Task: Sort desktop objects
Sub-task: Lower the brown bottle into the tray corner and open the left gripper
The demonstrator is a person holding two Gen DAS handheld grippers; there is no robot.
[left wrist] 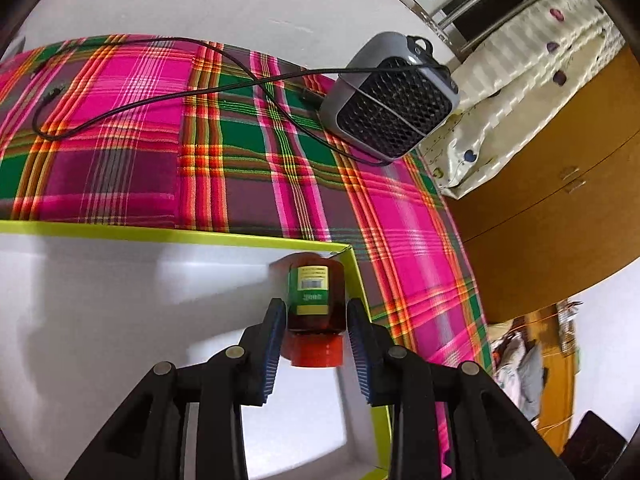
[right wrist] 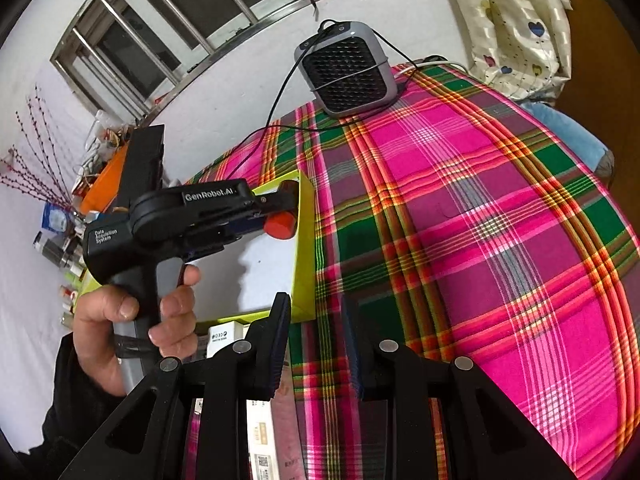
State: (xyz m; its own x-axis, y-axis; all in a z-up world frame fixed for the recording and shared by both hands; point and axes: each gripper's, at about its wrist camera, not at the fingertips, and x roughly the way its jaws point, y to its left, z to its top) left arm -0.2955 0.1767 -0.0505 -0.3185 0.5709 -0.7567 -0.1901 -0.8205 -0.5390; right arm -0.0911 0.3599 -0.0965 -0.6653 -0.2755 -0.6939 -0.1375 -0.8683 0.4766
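My left gripper [left wrist: 317,312] is shut on a brown bottle [left wrist: 316,294] with a green label and a red cap [left wrist: 317,352]. It holds the bottle inside the far right corner of a white box with a yellow-green rim [left wrist: 248,240]. In the right wrist view the left gripper [right wrist: 288,204] reaches into the same box [right wrist: 306,240], and the red cap [right wrist: 280,226] shows at its fingers. My right gripper [right wrist: 316,312] is open and empty above the plaid cloth [right wrist: 480,220], just right of the box.
A grey fan heater [left wrist: 394,96] with a black cable [left wrist: 168,96] stands at the far side of the table; it also shows in the right wrist view [right wrist: 346,72]. White and pink packets [right wrist: 264,432] lie under my right gripper. A wooden cabinet [left wrist: 560,208] stands to the right.
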